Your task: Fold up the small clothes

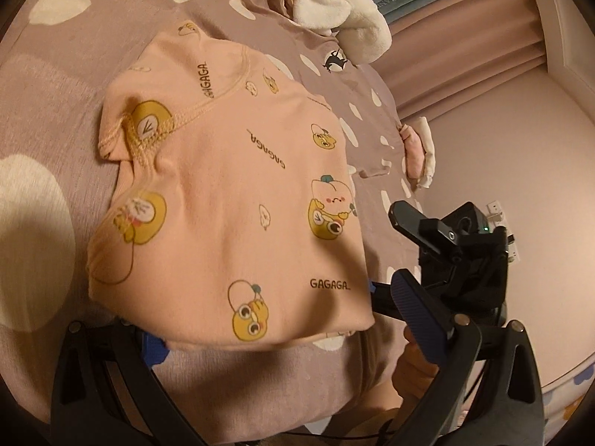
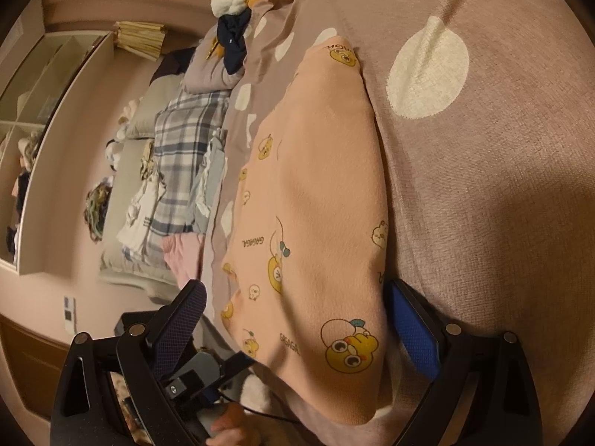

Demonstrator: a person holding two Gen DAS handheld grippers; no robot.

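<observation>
Shirt lies folded on the spotted bedspread. Left gripper and right gripper both gape wide at its near edge, gripping nothing

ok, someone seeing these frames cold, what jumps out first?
The peach baby garment printed with yellow cartoon ducks and "GAGAGA", lying folded on the mauve bedspread with big cream dots, fills both views. Next, the two grippers at its near edge: the left gripper and the right gripper, each with jaws spread wide either side of the cloth. Behind, a white fluffy item lies further up the bed.
</observation>
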